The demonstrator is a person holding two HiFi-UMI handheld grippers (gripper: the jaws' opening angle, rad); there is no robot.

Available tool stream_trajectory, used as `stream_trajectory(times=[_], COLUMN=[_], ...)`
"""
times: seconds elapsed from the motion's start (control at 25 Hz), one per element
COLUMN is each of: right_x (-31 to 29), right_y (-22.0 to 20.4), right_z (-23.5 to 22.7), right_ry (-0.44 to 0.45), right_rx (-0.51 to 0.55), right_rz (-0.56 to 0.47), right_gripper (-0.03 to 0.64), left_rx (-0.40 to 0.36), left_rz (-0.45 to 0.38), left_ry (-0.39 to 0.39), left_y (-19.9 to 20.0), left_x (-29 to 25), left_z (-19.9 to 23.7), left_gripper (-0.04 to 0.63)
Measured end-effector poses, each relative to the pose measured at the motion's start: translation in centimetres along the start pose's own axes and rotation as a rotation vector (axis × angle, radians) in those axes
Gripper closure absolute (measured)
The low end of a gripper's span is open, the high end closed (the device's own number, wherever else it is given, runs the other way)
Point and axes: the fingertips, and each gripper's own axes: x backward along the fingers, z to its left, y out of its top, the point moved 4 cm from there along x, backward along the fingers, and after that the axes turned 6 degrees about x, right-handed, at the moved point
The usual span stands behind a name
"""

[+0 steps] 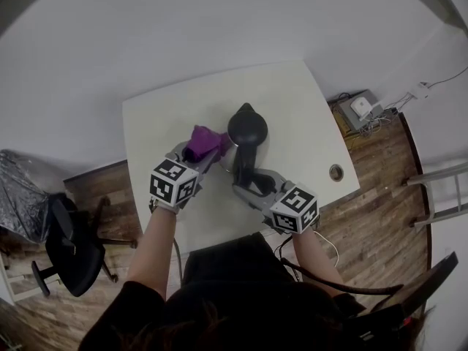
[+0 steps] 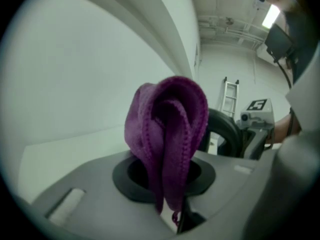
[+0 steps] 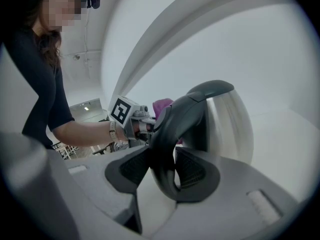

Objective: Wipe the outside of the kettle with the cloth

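Pinching a bunched purple cloth (image 1: 203, 142) between its closed jaws, the left gripper (image 1: 210, 155) holds it just beside the dark kettle (image 1: 247, 126), which stands upright near the middle of the white table (image 1: 300, 108). Further right, the right gripper (image 1: 246, 181) is clamped on the kettle's black handle (image 1: 245, 161).

Bright, even light; fisheye-warped edges (near foreground blurred).
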Motion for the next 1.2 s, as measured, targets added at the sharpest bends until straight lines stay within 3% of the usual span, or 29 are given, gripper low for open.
stream_trajectory(times=[0.32, 0.52, 0.72, 0.88, 1.04, 1.2], right_x=[0.0, -0.4, -0.4, -0.4, 0.7, 3.2], right_y=[0.0, 0.1, 0.1, 0.0, 0.5, 3.5], right_z=[0.1, 0.2, 0.1, 0.1, -0.2, -0.3], right_ry=[0.003, 0.003, 0.005, 0.0, -0.031, -0.068], right_rx=[-0.001, -0.001, -0.003, 0.006, 0.068, 0.114], right_rz=[0.002, 0.005, -0.001, 0.006, 0.035, -0.017], right_gripper=[0.46, 0.46, 0.46, 0.459, 0.425, 0.419], left_rx=[0.101, 0.113, 0.132, 0.129, 0.08, -0.058], left_rz=[0.179, 0.273, 0.298, 0.256, 0.113, -0.023], left_ry=[0.056, 0.057, 0.039, 0.043, 0.026, -0.109], left_y=[-6.2, -8.7, -9.3, -8.2, -4.3, -0.2], left_x=[-2.4, -3.7, -4.1, -3.1, 1.1, 6.0], left_z=[2.1, 2.3, 2.3, 2.1, 0.7, -2.7], left_gripper=[0.509, 0.509, 0.509, 0.509, 0.509, 0.509])
